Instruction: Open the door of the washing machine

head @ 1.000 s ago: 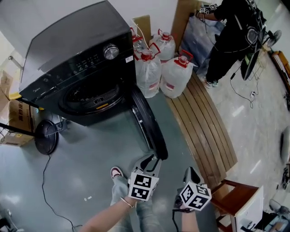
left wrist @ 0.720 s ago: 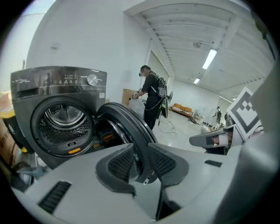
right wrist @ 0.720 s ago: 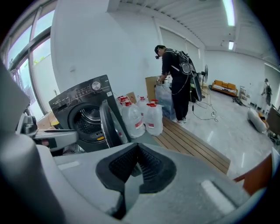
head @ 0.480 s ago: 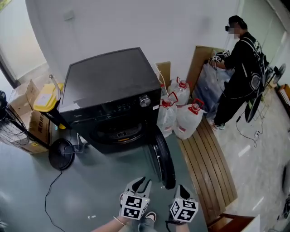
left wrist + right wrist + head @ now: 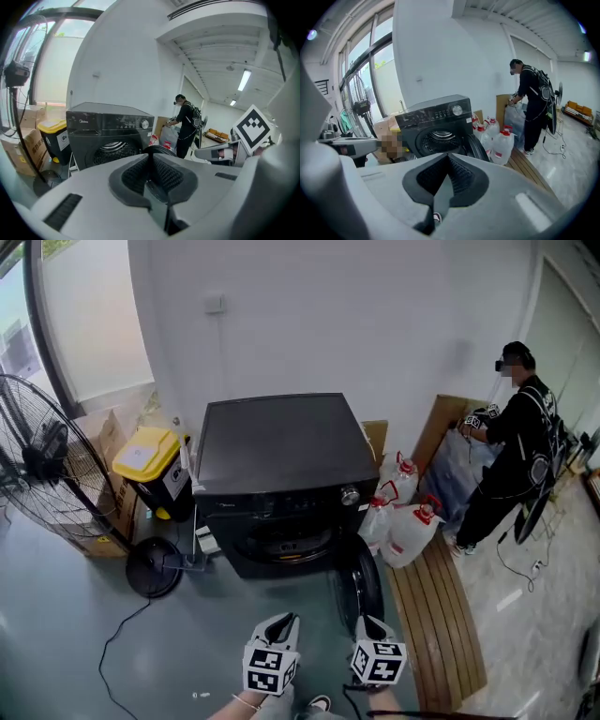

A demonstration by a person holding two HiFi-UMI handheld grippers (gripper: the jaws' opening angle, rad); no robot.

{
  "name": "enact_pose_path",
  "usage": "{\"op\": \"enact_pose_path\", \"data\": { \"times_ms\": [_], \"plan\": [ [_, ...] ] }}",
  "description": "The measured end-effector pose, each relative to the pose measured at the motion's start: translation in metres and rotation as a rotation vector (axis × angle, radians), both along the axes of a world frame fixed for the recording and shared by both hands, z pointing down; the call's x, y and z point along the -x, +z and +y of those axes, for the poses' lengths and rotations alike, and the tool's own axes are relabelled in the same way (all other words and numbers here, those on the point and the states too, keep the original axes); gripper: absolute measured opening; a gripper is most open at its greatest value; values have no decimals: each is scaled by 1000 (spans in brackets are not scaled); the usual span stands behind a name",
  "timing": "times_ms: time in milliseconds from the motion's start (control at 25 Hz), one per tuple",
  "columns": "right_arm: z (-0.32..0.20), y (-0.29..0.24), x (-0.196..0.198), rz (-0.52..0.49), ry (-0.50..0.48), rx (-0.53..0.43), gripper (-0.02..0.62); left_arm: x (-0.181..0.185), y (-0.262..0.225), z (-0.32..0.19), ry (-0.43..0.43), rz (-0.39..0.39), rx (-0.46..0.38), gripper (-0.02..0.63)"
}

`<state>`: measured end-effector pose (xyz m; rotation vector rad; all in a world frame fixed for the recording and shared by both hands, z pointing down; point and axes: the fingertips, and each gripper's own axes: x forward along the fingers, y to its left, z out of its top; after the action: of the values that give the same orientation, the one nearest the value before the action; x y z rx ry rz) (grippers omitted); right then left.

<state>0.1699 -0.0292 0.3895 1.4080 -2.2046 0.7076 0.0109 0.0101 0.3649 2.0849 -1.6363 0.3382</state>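
The black front-loading washing machine (image 5: pixel 281 474) stands against the white wall. Its round door (image 5: pixel 359 582) is swung wide open to the right, and the drum opening (image 5: pixel 286 542) is uncovered. My left gripper (image 5: pixel 281 622) and right gripper (image 5: pixel 367 626) hang side by side at the bottom of the head view, well short of the machine and touching nothing. In the left gripper view the washer (image 5: pixel 103 131) lies beyond the left gripper (image 5: pixel 150 157); its jaws have just been closing, and its pads meet on nothing. The right gripper (image 5: pixel 448 158) is shut and empty too, facing the open door (image 5: pixel 474 146).
Water jugs (image 5: pixel 410 526) stand right of the machine beside a slatted wooden bench (image 5: pixel 441 624). A person (image 5: pixel 511 456) in black stands at the back right. A floor fan (image 5: pixel 52 474), a yellow bin (image 5: pixel 150 460), a cardboard box (image 5: pixel 108 512) and a floor cable (image 5: pixel 112 643) are on the left.
Both grippers have drawn back and up from the open door, so the machine now sits farther off. The left jaws have narrowed. The door stays open.
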Motion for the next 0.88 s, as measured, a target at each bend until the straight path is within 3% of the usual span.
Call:
{"op": "enact_pose_path", "data": {
  "times_ms": [280,480,880],
  "plan": [
    [-47,-69,57,16,-66,-98,5,97,-49,-10,-101,19,-47,15],
    [-78,-104,80,6,-37,-166,6,150,-74,-31,-140,-20,-86,11],
    [-109,-117,65,14,17,-178,6,203,-93,-53,-246,-29,-102,8]
  ]
}}
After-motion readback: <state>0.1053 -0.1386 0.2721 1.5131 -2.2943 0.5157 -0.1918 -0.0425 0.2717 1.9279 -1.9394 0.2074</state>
